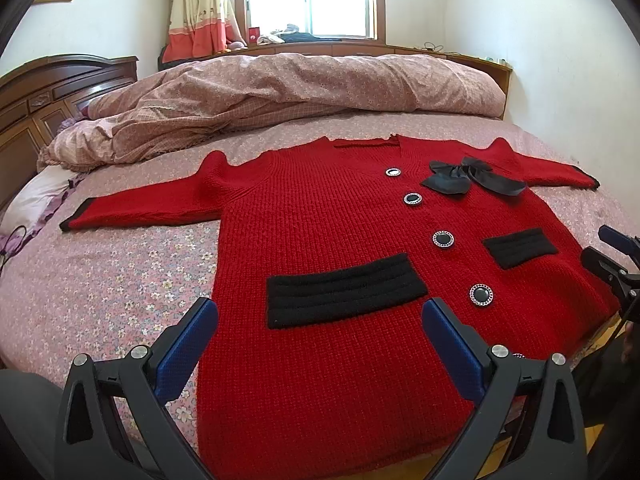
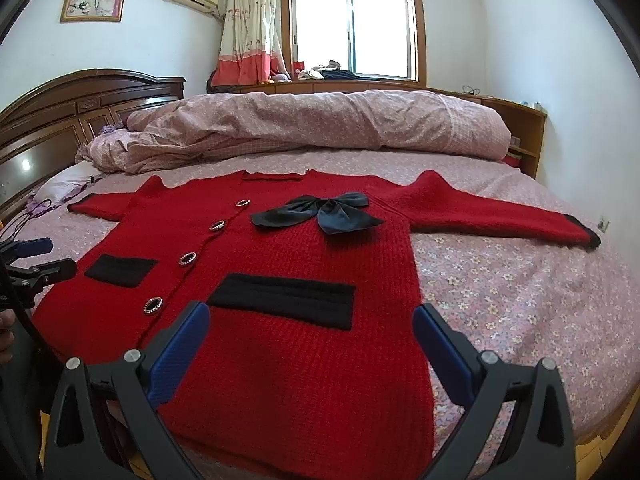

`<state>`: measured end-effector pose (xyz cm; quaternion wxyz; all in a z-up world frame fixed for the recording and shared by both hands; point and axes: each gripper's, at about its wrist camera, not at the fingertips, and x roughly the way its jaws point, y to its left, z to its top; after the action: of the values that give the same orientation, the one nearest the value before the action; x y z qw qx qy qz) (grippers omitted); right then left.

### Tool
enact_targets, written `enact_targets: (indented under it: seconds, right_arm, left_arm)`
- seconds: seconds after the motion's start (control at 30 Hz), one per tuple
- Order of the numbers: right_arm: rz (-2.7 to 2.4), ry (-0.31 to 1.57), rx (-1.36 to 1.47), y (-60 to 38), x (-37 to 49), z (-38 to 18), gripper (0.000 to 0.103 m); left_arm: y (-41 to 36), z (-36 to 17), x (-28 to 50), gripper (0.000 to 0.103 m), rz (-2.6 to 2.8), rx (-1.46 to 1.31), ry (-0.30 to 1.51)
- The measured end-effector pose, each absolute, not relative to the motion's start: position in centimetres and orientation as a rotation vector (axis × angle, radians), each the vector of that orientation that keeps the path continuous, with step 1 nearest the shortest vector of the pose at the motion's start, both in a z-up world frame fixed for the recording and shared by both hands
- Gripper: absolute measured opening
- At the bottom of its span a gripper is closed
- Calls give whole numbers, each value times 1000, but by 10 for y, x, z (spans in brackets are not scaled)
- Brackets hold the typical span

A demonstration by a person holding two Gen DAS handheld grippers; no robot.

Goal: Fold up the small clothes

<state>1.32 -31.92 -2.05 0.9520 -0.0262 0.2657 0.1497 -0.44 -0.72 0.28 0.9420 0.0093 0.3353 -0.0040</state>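
Note:
A small red knit cardigan (image 1: pixel 320 240) lies flat, front up, on the bed, sleeves spread to both sides. It has black pocket bands, a black bow (image 1: pixel 464 176) and round buttons. It also shows in the right wrist view (image 2: pixel 280 248). My left gripper (image 1: pixel 320 320) is open and empty, hovering above the hem on the cardigan's left half. My right gripper (image 2: pixel 312 324) is open and empty, hovering above the hem on its right half. The right gripper shows at the left wrist view's right edge (image 1: pixel 612 264), and the left gripper at the right wrist view's left edge (image 2: pixel 36 264).
The bed has a pink floral sheet (image 1: pixel 120 280). A bunched pink duvet (image 1: pixel 280 88) lies across the far side. A dark wooden headboard (image 1: pixel 48 96) stands at the left. A window (image 2: pixel 352 28) and a wooden ledge are behind the bed.

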Motion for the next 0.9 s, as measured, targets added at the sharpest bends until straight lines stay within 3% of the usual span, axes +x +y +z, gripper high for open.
enact_targets:
  seconds: [0.9]
  right_arm:
    - [338, 515, -45, -318, 8, -16, 103]
  left_arm:
    - [-8, 1, -4, 99, 10, 48, 684]
